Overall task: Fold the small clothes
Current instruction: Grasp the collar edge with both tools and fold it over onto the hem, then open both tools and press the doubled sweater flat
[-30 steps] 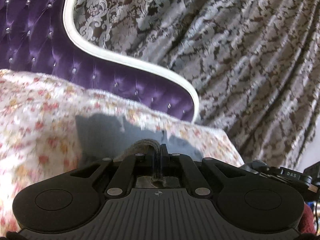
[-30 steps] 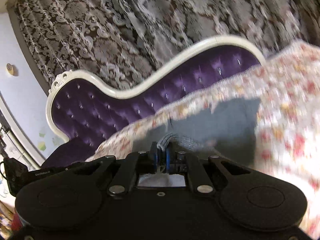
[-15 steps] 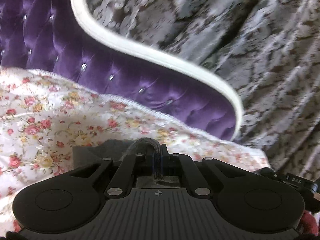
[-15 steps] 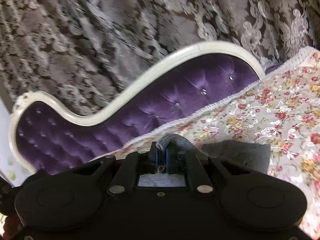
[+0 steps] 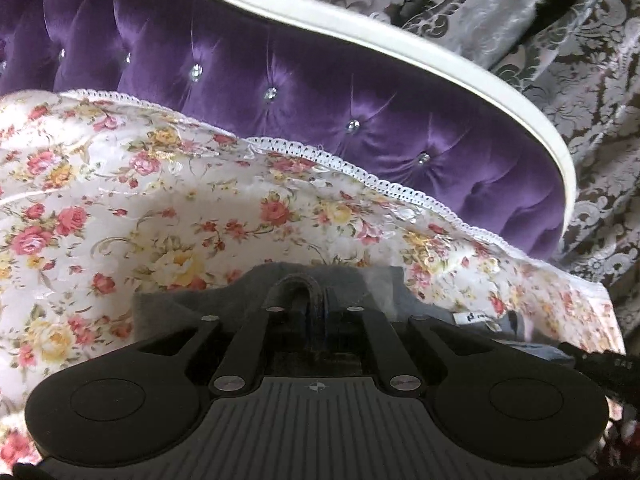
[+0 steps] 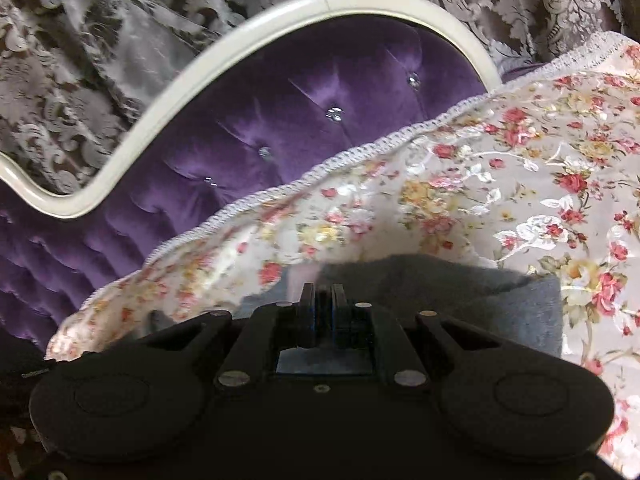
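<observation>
A small grey garment (image 5: 168, 304) lies on the floral bedspread (image 5: 160, 216), close under both grippers. My left gripper (image 5: 310, 300) is shut on a fold of its grey edge, which loops over the fingertips. A white label (image 5: 476, 317) shows on the cloth to the right. In the right wrist view the same grey garment (image 6: 500, 300) spreads to the right on the bedspread (image 6: 520, 168). My right gripper (image 6: 324, 300) is shut, with grey cloth pinched between its closed fingers. Most of the garment is hidden under the gripper bodies.
A purple tufted headboard (image 5: 320, 100) with a white curved frame (image 5: 420, 52) rises behind the bed; it also shows in the right wrist view (image 6: 300, 112). Grey damask curtains (image 5: 580, 80) hang behind. The bedspread's lace edge (image 5: 360, 172) runs along the headboard.
Both grippers have moved forward and down toward the headboard, carrying the garment edge. The grey cloth now lies low on the bedspread. Both stay shut.
</observation>
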